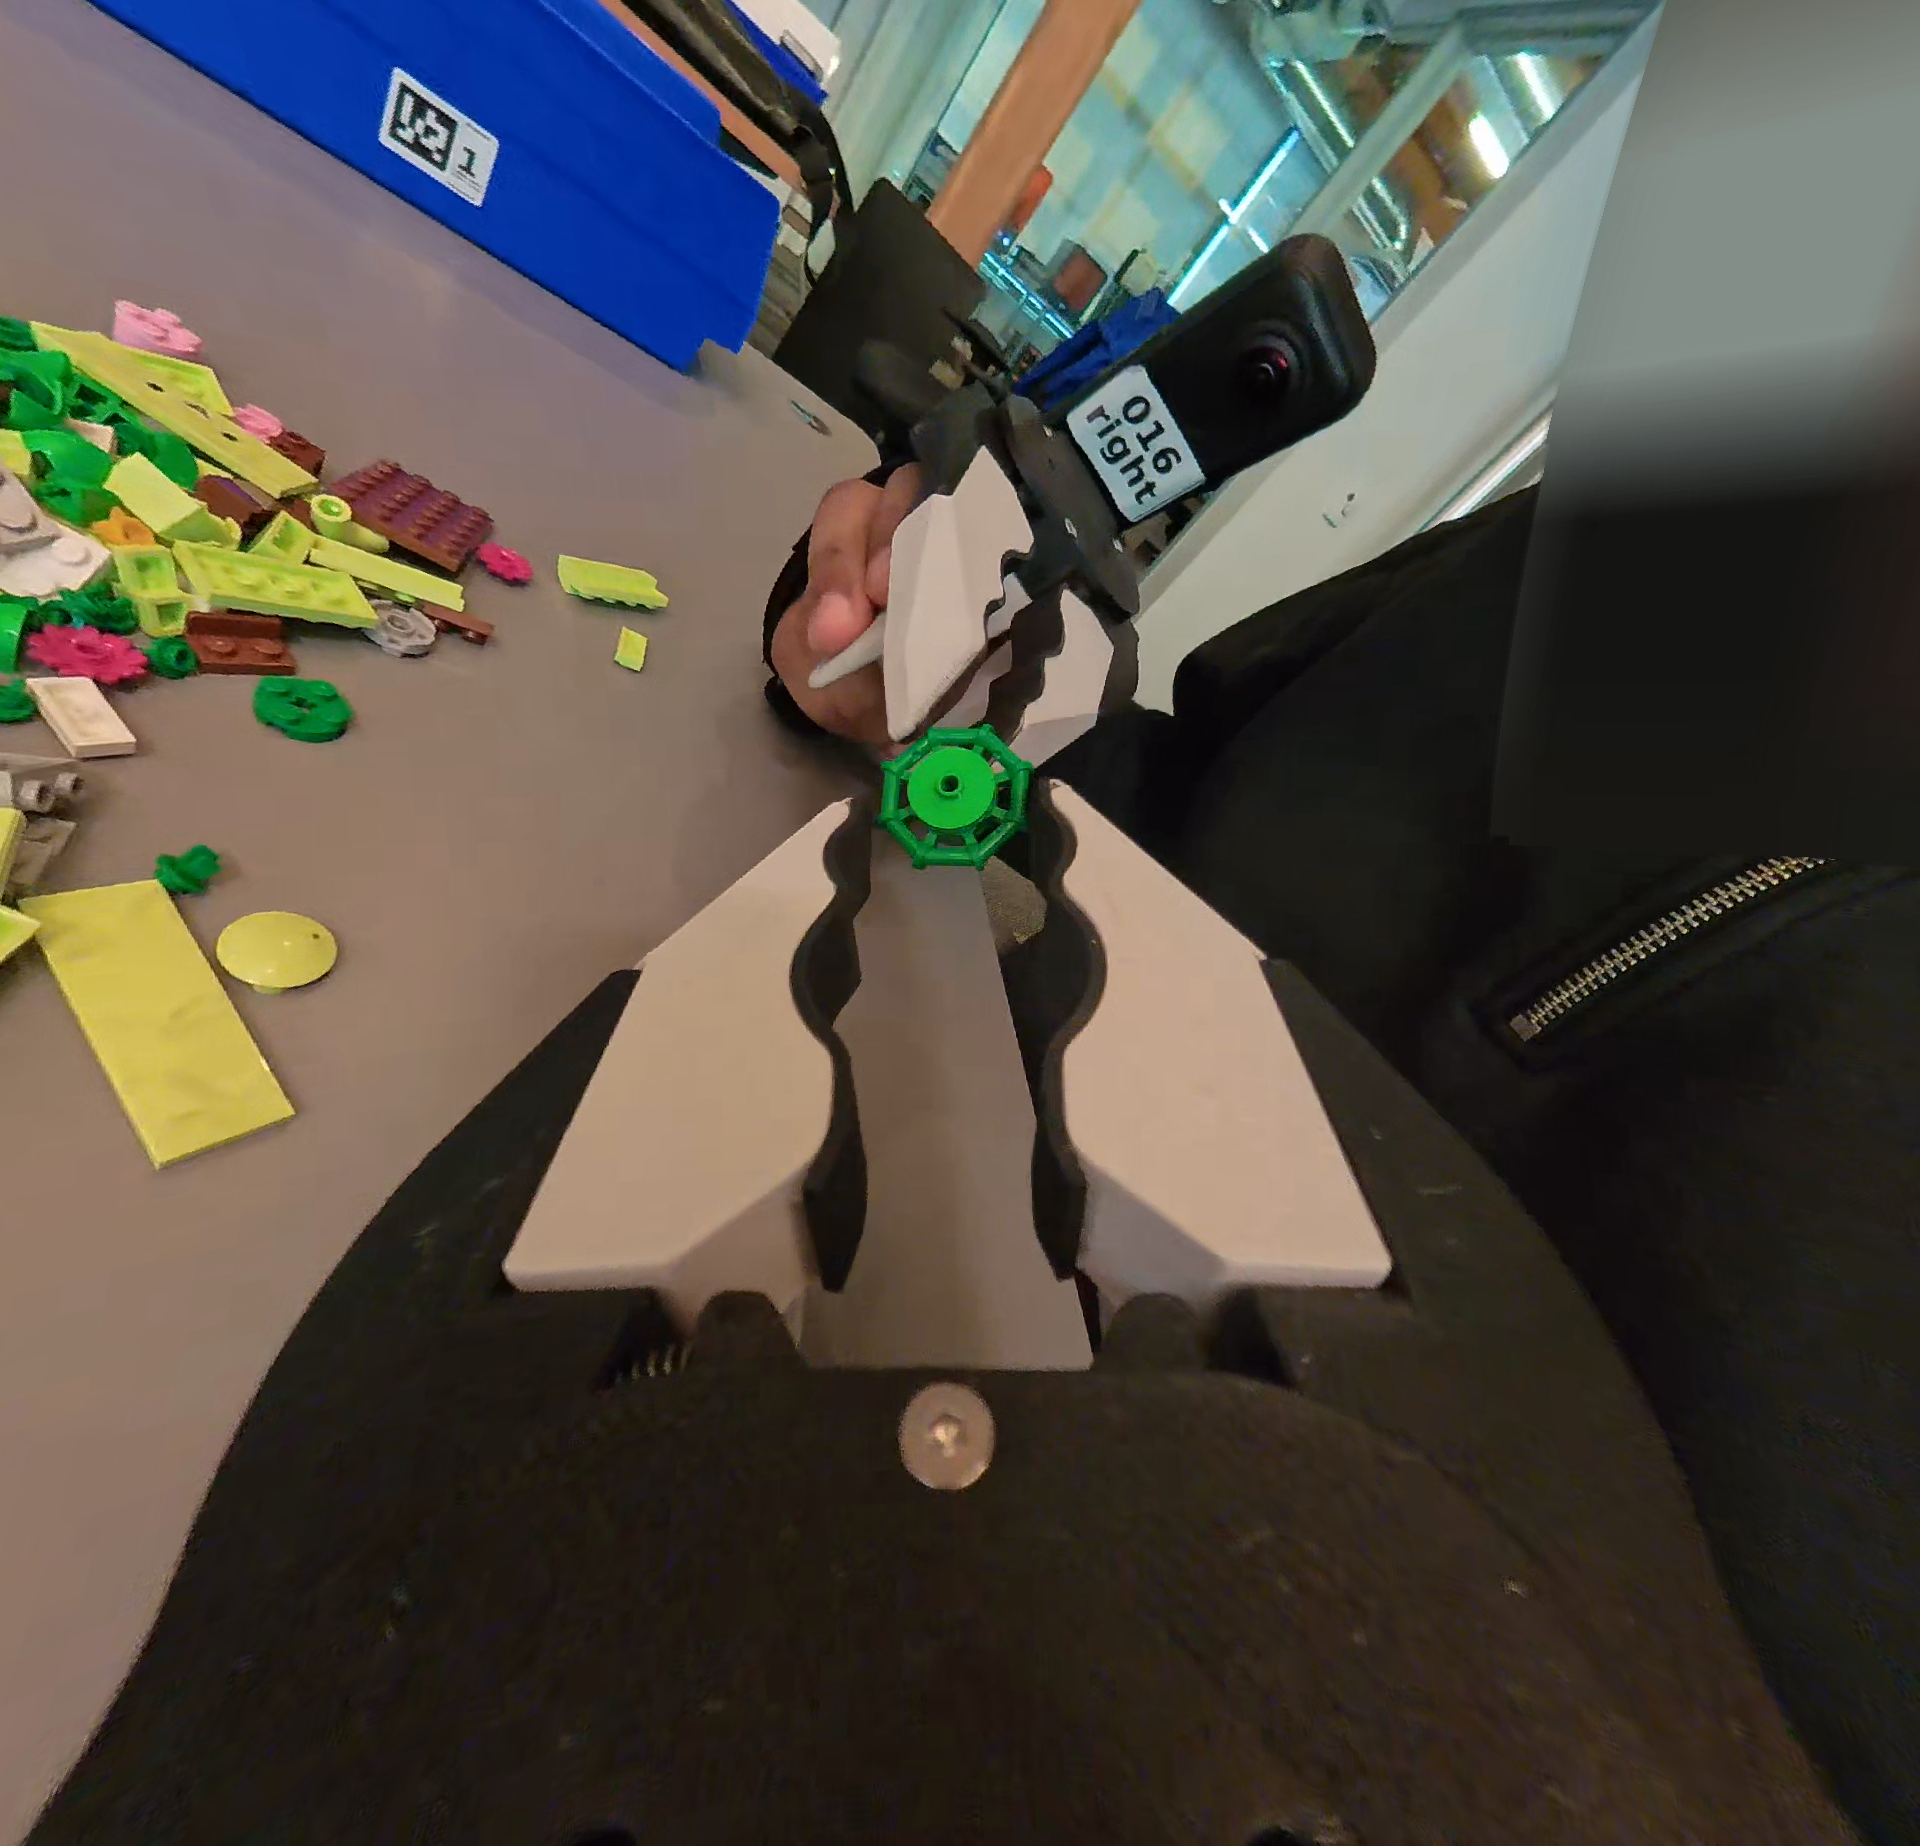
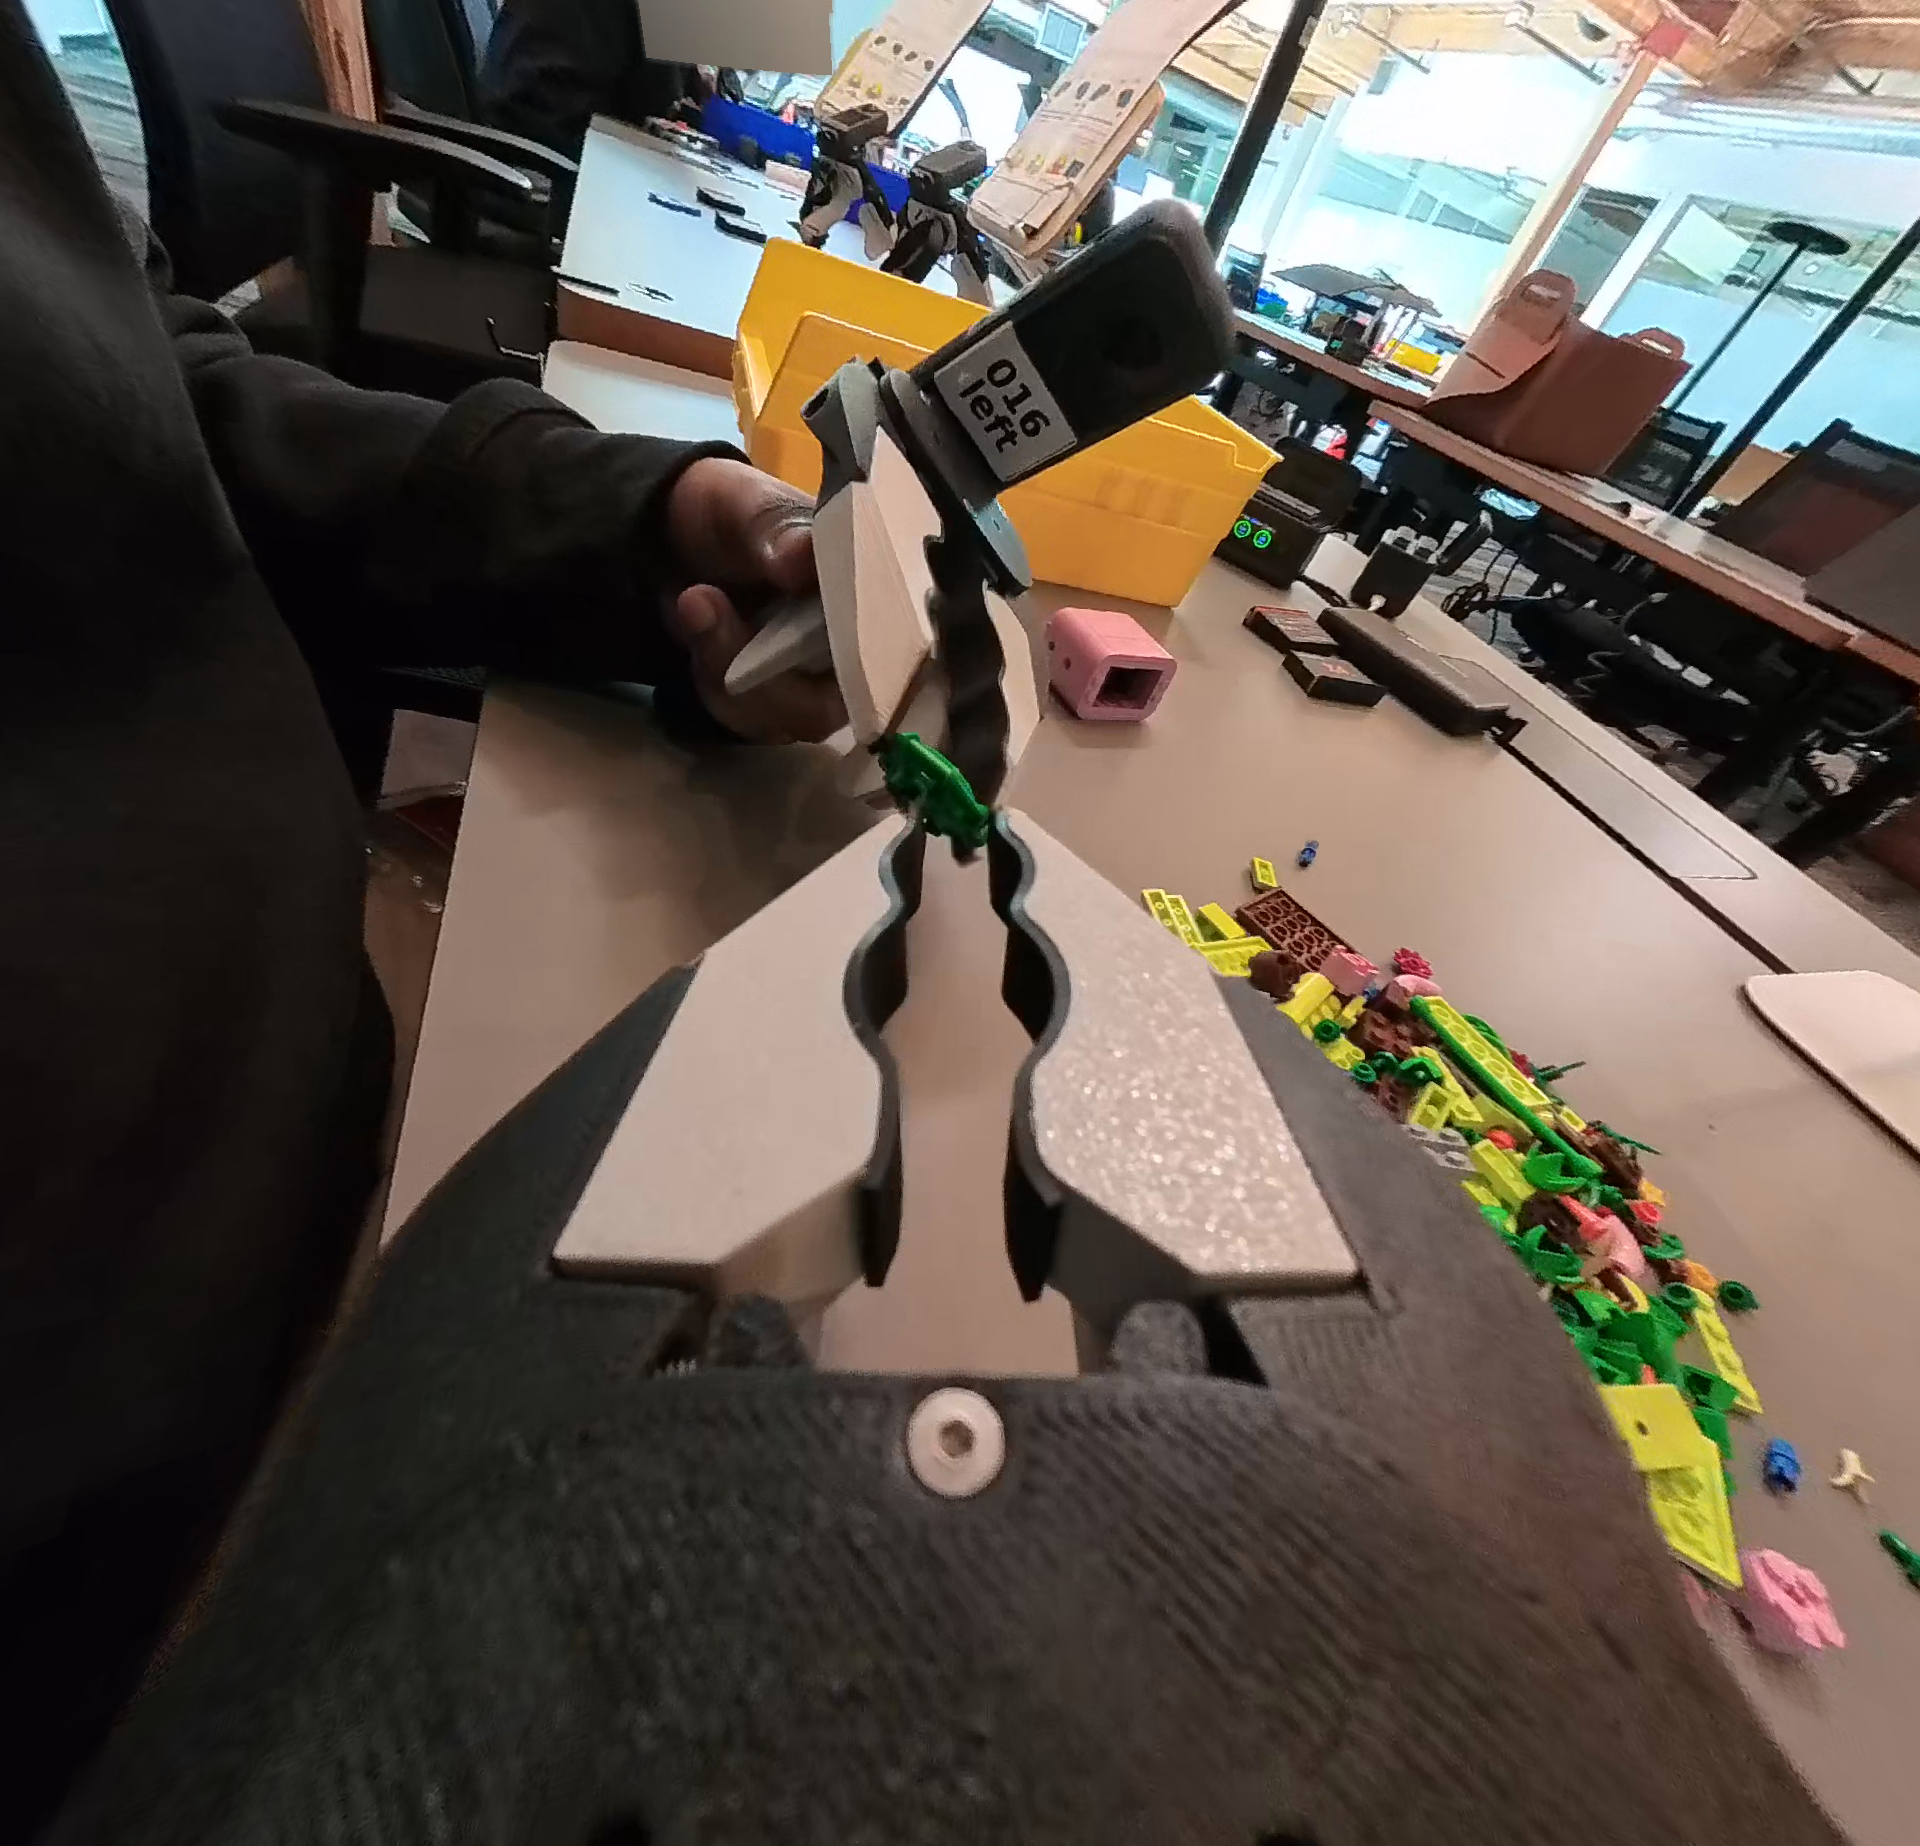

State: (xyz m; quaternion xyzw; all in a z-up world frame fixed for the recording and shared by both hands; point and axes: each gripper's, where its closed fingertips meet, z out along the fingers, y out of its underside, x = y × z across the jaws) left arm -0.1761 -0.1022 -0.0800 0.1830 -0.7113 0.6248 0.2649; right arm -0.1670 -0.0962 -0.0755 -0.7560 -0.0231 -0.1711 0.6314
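Observation:
A small green wheel-shaped brick piece (image 1: 954, 797) is held in the air over the near edge of the grey table (image 1: 520, 861). My left gripper (image 1: 951, 807) is shut on its two sides. My right gripper (image 1: 979, 742) comes from above and its nearly closed tips meet the piece's top rim. In the right wrist view the green piece (image 2: 930, 783) shows edge-on, its lower end pinched by my right gripper (image 2: 951, 828) and its upper end by my left gripper (image 2: 935, 752). A person's hand (image 2: 748, 570) holds the left gripper's handle.
A pile of loose green, lime, brown and pink bricks (image 1: 187, 549) lies on the table; it also shows in the right wrist view (image 2: 1507, 1152). A blue bin (image 1: 416, 113), a yellow bin (image 2: 1122, 508), a pink cube (image 2: 1107, 664) and black devices (image 2: 1403, 664) stand farther back. Left and right tips are no more than a few centimetres apart.

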